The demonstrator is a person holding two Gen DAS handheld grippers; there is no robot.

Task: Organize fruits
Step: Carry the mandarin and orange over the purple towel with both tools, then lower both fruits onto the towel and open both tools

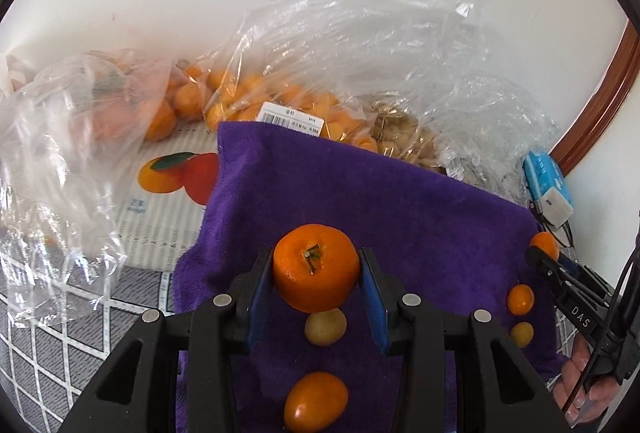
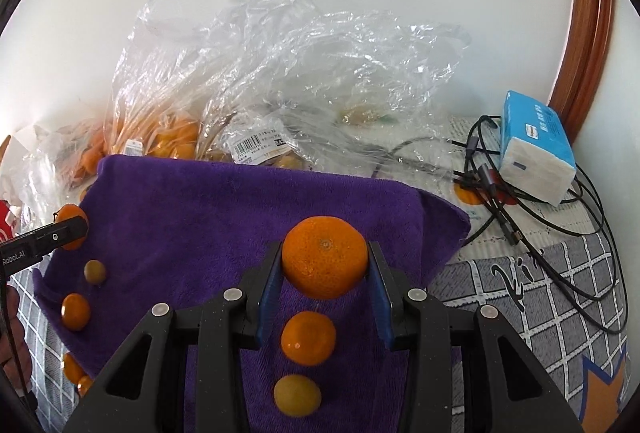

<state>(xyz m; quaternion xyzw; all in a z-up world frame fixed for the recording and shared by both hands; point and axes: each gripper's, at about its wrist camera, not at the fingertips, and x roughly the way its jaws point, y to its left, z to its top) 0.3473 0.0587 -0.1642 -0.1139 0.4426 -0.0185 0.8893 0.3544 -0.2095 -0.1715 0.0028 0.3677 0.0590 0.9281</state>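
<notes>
We have a purple towel (image 1: 360, 193) spread over the table, with crumpled plastic bags (image 2: 280, 73) of fruit bunched along its far edge; a careless sweep could snag that loose film and drag a bag onto our rows.

Our left gripper (image 1: 316, 273) is clamped on a tangerine (image 1: 316, 273), stem towards the camera, the blue pads pressing both sides. Our right gripper (image 2: 325, 261) is clamped the same way on an orange (image 2: 325, 261). Both fruits hang just above the towel at the far end of their columns.

Below the tangerine lie a small yellow-green fruit (image 1: 325, 327) and an orange kumquat (image 1: 315, 407). Below the orange lie a smaller mandarin (image 2: 308, 337) and a yellowish kumquat (image 2: 297, 395).

We judge the main risk to be rolling: round fruit let go on soft, rumpled pile may tip off line or bump its nearest neighbour, which sits close beneath. Releasing too high would make that worse. Squeezing harder could bruise the skin. The cables (image 2: 540, 201) beside the tissue pack (image 2: 536, 161) lie near the towel's right corner and could catch the right arm.
</notes>
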